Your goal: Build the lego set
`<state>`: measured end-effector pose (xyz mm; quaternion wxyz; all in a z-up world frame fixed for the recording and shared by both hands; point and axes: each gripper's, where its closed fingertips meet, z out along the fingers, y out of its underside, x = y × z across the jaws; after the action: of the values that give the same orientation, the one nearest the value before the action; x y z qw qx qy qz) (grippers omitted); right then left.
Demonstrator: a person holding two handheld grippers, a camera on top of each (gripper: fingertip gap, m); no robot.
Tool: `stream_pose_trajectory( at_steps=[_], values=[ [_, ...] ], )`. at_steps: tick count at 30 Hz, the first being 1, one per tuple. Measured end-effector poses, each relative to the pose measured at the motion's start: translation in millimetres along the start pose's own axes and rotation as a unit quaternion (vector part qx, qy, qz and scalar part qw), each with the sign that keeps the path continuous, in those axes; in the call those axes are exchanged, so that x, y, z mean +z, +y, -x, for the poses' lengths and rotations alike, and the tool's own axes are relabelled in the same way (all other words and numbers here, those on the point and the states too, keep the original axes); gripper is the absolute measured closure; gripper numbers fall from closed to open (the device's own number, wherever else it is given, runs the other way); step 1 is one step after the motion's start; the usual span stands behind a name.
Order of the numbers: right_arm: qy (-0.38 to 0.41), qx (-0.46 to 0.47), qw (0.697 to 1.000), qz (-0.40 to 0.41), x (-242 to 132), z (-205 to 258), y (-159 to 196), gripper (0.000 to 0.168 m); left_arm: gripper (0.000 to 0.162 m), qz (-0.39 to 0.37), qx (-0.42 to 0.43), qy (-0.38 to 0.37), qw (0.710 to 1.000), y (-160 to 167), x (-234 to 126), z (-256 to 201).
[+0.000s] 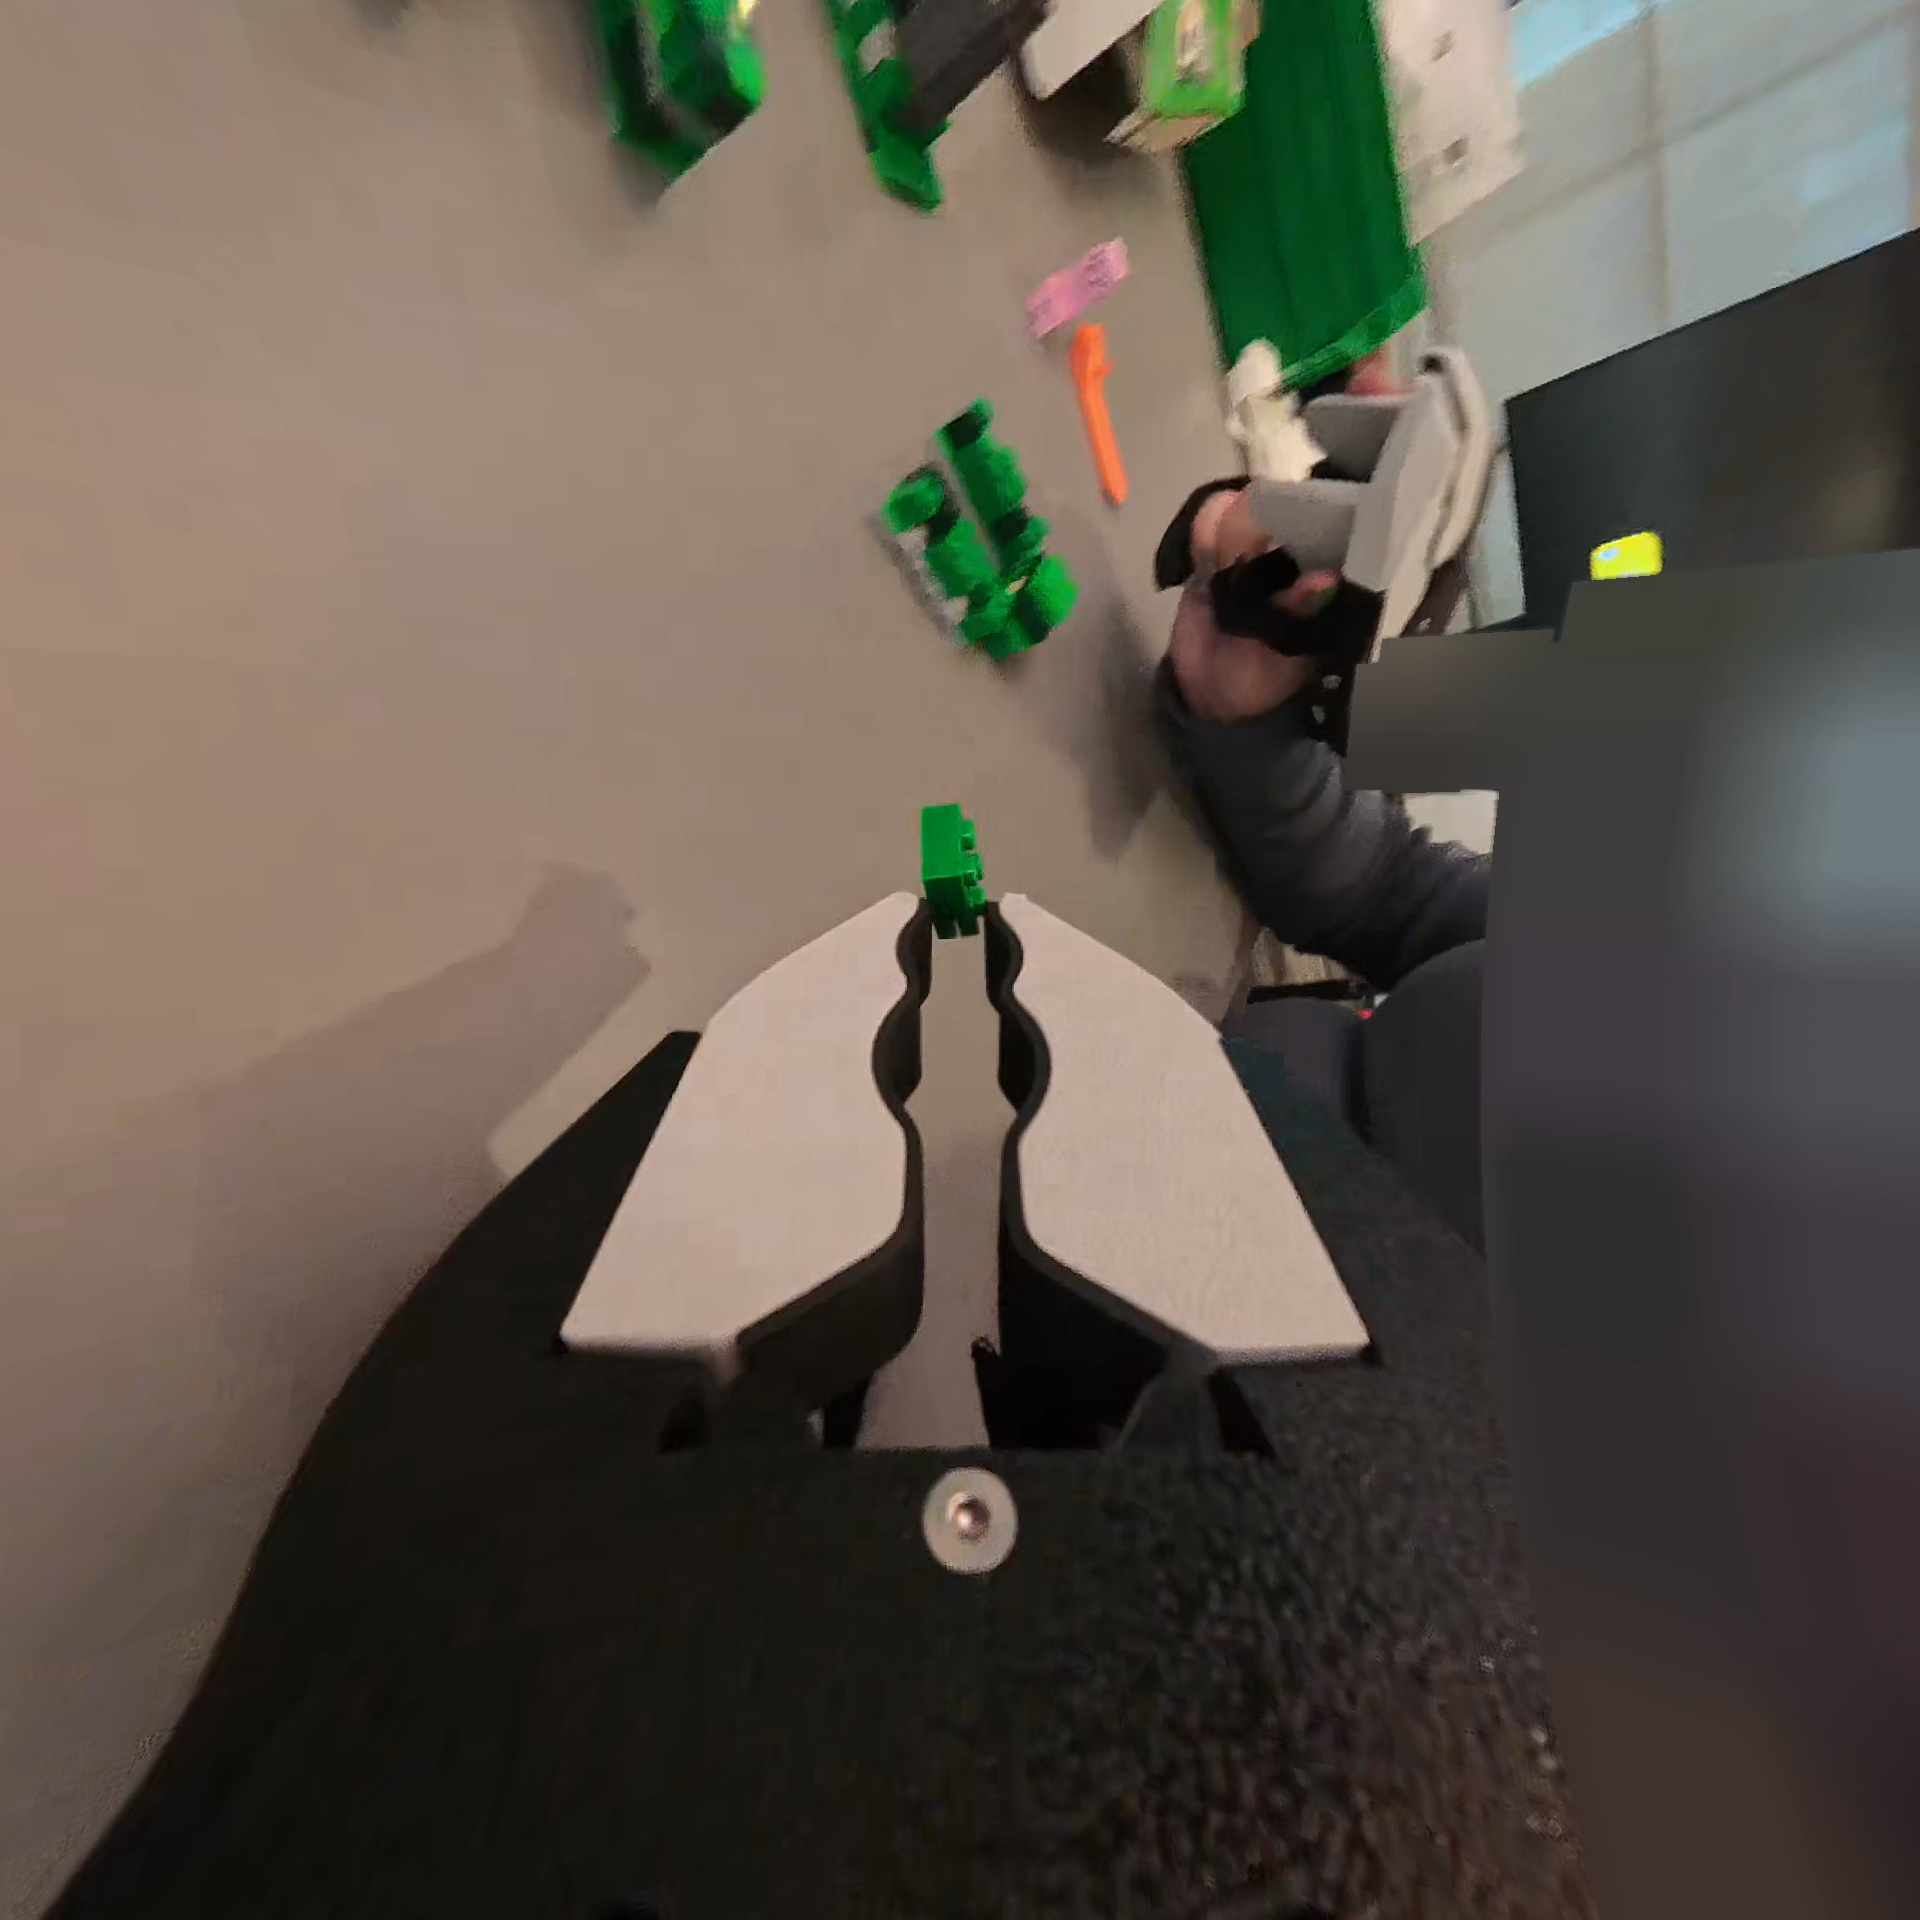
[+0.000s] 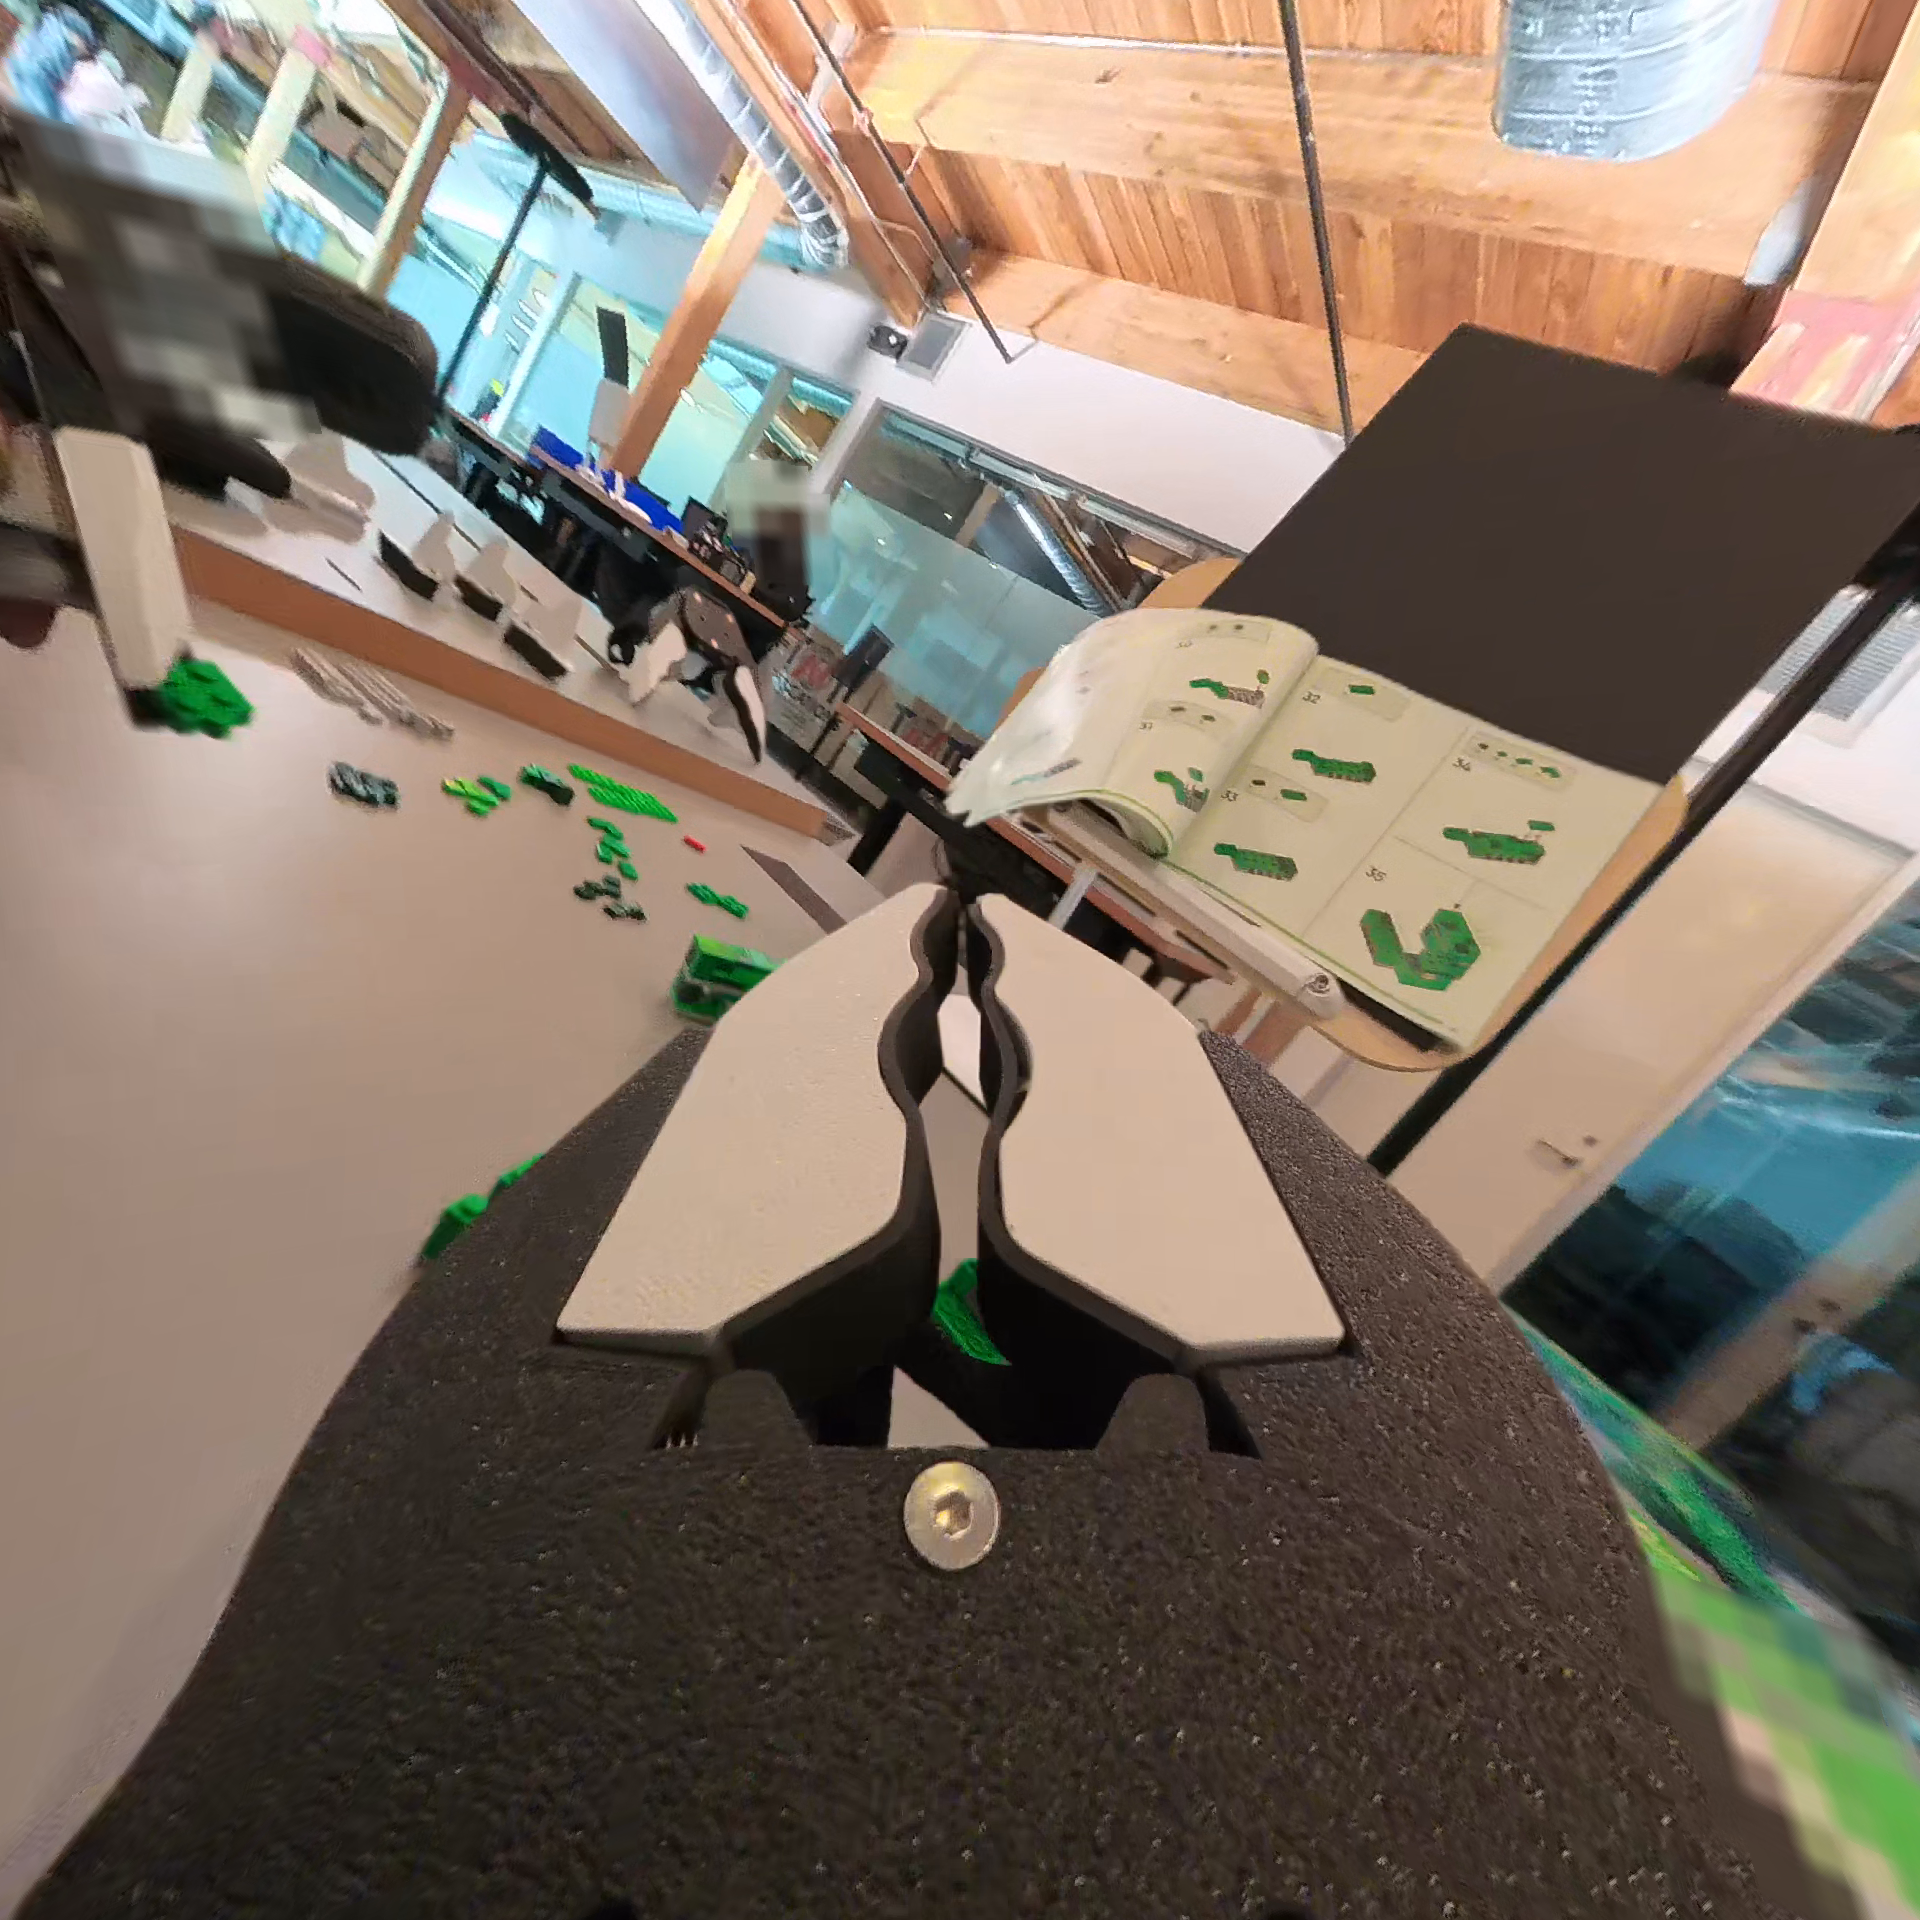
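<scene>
The small green brick (image 1: 951,871) sits pinched between the tips of my left claw (image 1: 954,914), most of it sticking out past the fingertips, held up above the grey table (image 1: 364,571). Beyond it on the table lies a partly built green lego assembly (image 1: 977,535) with some grey at its edge, and just past that an orange brick separator (image 1: 1099,410) beside a pink slip (image 1: 1077,286). Farther off, blurred, are 2 more green builds (image 1: 681,78) (image 1: 899,99) and a green box (image 1: 1304,197). To the right of the assembly a gloved hand (image 1: 1242,613) with a dark sleeve holds my right claw, its grey fingers (image 1: 1320,499) pointing away from the table.

From my right claw (image 2: 961,920) the tips look pressed nearly together with nothing between them, aimed up off the table toward an open instruction booklet (image 2: 1320,800) resting on a stand in front of a black board (image 2: 1579,540). Loose green pieces (image 2: 613,842) are scattered on the table to the left, with a small green block (image 2: 717,971) nearer my fingers. At the far left edge, my left claw's white finger (image 2: 130,561) shows above a green piece (image 2: 197,696); I cannot tell from this view whether they touch
</scene>
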<state>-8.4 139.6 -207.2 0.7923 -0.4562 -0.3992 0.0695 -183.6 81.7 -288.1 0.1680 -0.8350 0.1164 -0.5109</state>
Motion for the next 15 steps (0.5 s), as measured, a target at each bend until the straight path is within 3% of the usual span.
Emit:
stream_pose_trajectory(
  at_steps=[3, 8, 15],
  values=[
    [0.006, -0.042, 0.999, 0.006, -1, 1, 6, 0.168, 0.153, 0.057, -0.031, -0.007, 0.998, 8, 6, 9],
    [-0.002, -0.016, 1.0, 0.003, 0, 1, 10, 0.162, 0.153, 0.143, -0.035, -0.017, 0.989, 4, 25, 14],
    [0.005, 0.009, 1.0, 0.003, 0, -6, 13, 0.161, 0.147, 0.242, -0.017, -0.112, 0.964, -13, 43, 40]
  ],
)
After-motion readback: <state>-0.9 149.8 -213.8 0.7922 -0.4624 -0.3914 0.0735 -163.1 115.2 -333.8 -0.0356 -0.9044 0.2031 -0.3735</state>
